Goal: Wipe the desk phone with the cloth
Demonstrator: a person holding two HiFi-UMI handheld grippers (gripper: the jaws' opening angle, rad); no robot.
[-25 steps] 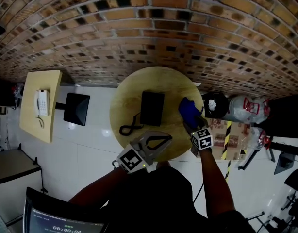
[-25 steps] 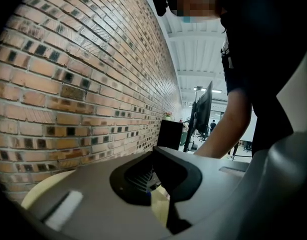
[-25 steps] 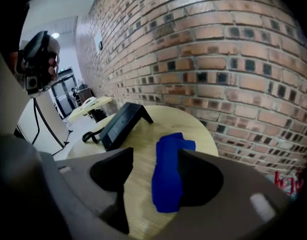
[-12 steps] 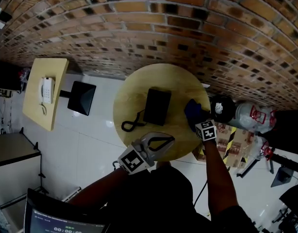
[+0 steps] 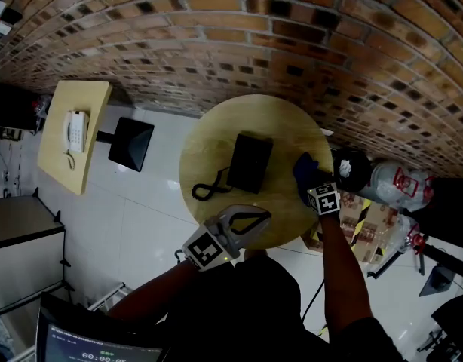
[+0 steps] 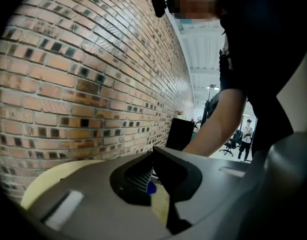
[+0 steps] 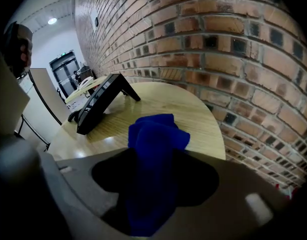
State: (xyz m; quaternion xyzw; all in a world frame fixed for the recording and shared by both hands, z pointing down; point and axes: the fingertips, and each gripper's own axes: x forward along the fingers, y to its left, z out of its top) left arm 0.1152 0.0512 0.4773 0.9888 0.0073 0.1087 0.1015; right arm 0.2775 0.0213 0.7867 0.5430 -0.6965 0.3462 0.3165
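Desk phone [image 5: 250,163] sits untouched at the middle of the round table [image 5: 209,145], and the blue cloth [image 5: 305,170], pinched in the right gripper [image 5: 310,182], has barely shifted from its right side, so wiping has not begun; the left gripper [image 5: 263,216] hovers at the near edge, jaws together and empty.

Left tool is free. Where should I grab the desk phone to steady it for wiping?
Likely the low near edge of the desk phone, with the left tool coming from your side. The body slopes up toward the wall on a rear stand, so that edge is thinnest, and the cord loops off its left.
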